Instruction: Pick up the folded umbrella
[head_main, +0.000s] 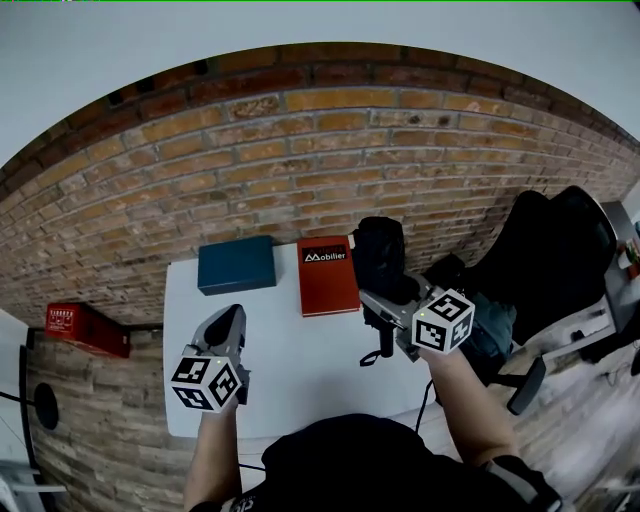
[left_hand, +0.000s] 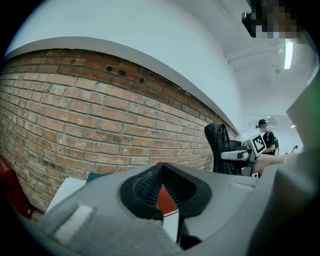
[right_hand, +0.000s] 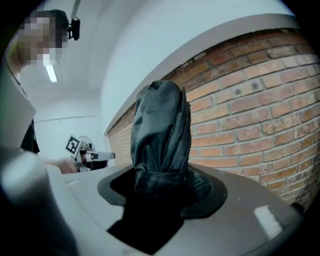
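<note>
Gripping folded umbrella (head_main: 380, 255) in right gripper (head_main: 383, 297) jaws, above table (head_main: 300, 375) right edge. Left gripper (head_main: 228, 318) near left edge, jaws pinched together, empty.

Your right gripper (right_hand: 165, 186) had its jaws clamped on the folded umbrella (right_hand: 161, 127), whose black bundle stood upright in the centre of the frame. A brick wall (right_hand: 250, 115) filled the right side, and your left gripper (right_hand: 106, 156) showed small at mid-left.
</note>
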